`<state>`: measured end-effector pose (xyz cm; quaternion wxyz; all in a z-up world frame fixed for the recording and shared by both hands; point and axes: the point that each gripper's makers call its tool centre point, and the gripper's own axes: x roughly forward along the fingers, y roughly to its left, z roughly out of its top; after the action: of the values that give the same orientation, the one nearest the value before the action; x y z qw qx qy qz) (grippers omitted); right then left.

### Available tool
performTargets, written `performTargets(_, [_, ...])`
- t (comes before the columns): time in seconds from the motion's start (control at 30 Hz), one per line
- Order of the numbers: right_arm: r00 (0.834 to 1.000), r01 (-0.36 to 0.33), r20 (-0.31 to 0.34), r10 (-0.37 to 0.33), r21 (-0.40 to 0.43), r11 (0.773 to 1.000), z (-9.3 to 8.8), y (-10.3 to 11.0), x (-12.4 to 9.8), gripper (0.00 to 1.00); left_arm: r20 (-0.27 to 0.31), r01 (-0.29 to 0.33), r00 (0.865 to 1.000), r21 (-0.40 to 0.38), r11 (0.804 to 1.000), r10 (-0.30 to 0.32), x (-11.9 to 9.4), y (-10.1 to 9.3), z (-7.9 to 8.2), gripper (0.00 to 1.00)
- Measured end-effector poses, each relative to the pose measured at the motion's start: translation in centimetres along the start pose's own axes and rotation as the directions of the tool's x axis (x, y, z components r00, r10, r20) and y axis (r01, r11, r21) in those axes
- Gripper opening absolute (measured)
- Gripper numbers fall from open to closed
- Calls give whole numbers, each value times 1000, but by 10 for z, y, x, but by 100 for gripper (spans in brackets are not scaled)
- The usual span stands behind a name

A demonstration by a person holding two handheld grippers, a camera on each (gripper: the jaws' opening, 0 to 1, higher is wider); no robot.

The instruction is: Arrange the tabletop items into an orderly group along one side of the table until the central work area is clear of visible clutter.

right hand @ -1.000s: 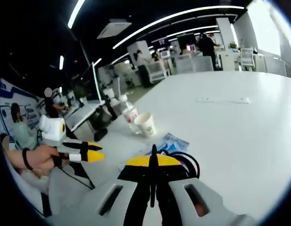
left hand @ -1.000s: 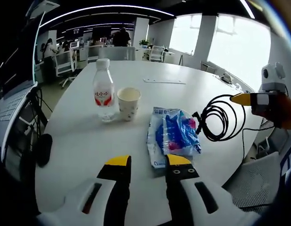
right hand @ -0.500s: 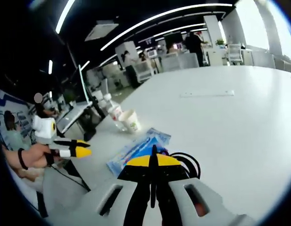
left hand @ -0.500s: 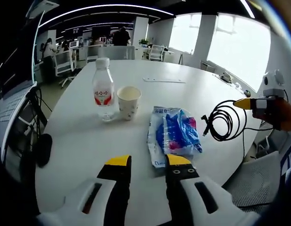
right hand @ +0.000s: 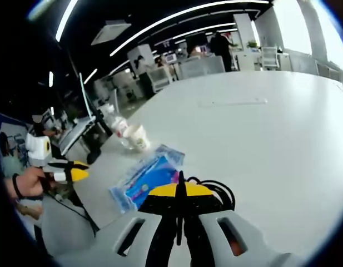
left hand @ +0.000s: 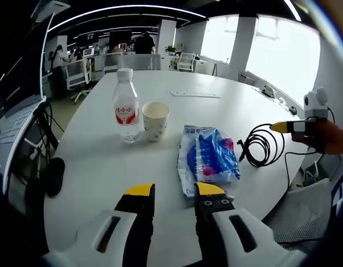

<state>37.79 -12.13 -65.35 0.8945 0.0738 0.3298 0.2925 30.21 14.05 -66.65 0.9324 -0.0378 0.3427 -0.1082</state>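
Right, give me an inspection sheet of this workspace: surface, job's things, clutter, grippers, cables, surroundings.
Surface: white table, mostly bare.
Job's things: bottle upright, with the cup close beside it; blue packet lying flat near the table's edge.
Clutter: a flat white strip farther back on the table.
Grippers: left gripper open over the table, holding nothing; right gripper shut on the cable.
Cables: black coiled cable hanging from the right gripper's jaws at the table's edge.
Surroundings: open office with desks, chairs, windows, people in the distance.
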Motion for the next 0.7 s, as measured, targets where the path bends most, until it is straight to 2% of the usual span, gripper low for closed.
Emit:
performTargets(0.27, [1000, 21, -11, -21, -4, 1000, 0, -9, 1, 0, -3, -8, 1000, -7, 1000, 8, 2, 3, 0, 26])
performTargets(0.7, [996, 77, -46, -77, -16, 997, -6, -41, 13, 0, 1, 0, 1000, 4, 1000, 0, 7, -2, 9, 27])
